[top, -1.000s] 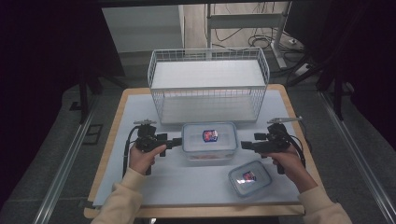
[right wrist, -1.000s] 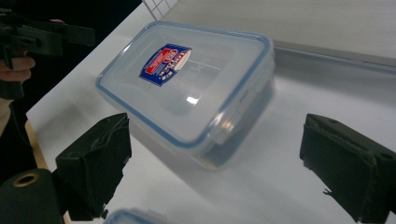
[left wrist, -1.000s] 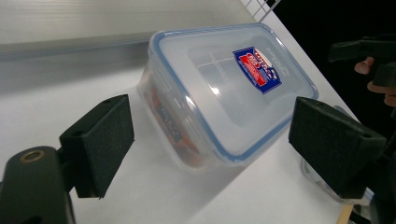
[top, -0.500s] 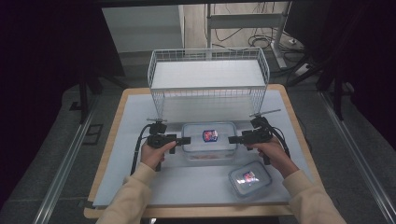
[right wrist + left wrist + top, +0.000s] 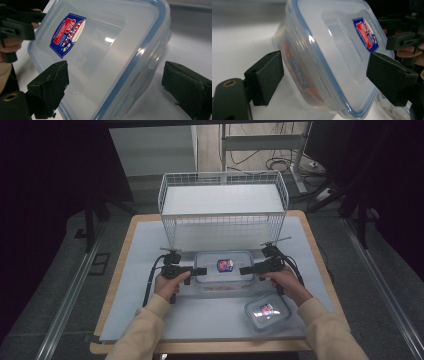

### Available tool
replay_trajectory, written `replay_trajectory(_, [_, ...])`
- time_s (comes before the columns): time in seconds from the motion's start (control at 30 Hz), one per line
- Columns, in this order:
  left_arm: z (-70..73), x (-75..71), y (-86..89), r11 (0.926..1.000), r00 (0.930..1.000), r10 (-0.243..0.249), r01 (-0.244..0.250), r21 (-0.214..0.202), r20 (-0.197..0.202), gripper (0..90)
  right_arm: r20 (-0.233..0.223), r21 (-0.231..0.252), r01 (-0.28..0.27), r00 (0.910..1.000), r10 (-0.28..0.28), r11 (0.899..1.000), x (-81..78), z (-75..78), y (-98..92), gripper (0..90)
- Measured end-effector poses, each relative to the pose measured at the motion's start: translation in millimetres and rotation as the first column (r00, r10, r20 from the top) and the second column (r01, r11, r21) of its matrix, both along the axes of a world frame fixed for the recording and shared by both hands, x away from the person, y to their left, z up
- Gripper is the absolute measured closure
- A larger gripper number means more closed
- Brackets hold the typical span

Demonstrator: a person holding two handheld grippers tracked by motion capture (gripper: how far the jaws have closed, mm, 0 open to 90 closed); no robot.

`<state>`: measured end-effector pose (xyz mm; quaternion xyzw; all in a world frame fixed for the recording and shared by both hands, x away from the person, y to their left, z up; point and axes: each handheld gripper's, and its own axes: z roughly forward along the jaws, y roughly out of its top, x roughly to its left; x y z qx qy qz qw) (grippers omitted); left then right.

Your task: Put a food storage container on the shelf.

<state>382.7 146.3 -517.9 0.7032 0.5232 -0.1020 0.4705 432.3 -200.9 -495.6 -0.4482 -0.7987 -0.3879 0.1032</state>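
Both tongs, left (image 5: 200,271) and right (image 5: 245,270), apparently gape, facing inward

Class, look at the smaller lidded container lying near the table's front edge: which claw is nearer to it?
Right. The right claw is just behind the smaller container; the left claw sits farther off, across the larger container.

Wooden surface (image 5: 312,237) covered by a pale sheet (image 5: 140,255). Lying directly on it: a white wire basket (image 5: 222,207) at the far edge, a lidded clear container (image 5: 222,270) mid-surface, and a smaller lidded container (image 5: 267,312) nearer the front right.
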Motion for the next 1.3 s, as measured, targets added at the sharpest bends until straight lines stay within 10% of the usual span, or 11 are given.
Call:
replay_trajectory(0.7, [3.7,-9.9,6.2,0.9982,0.9999,0.006,-0.006,-0.059,-0.01,37.6,-0.11,0.146,0.066,0.9927,-0.05,0.987,-1.6,2.1,-22.0,40.9])
replay_trajectory(1.3, [13.9,-24.4,7.6,0.9976,0.9955,0.045,-0.04,-0.057,0.083,47.5,-0.033,0.19,0.07,0.9973,-0.065,0.979,-15.6,12.2,-27.6,49.8])
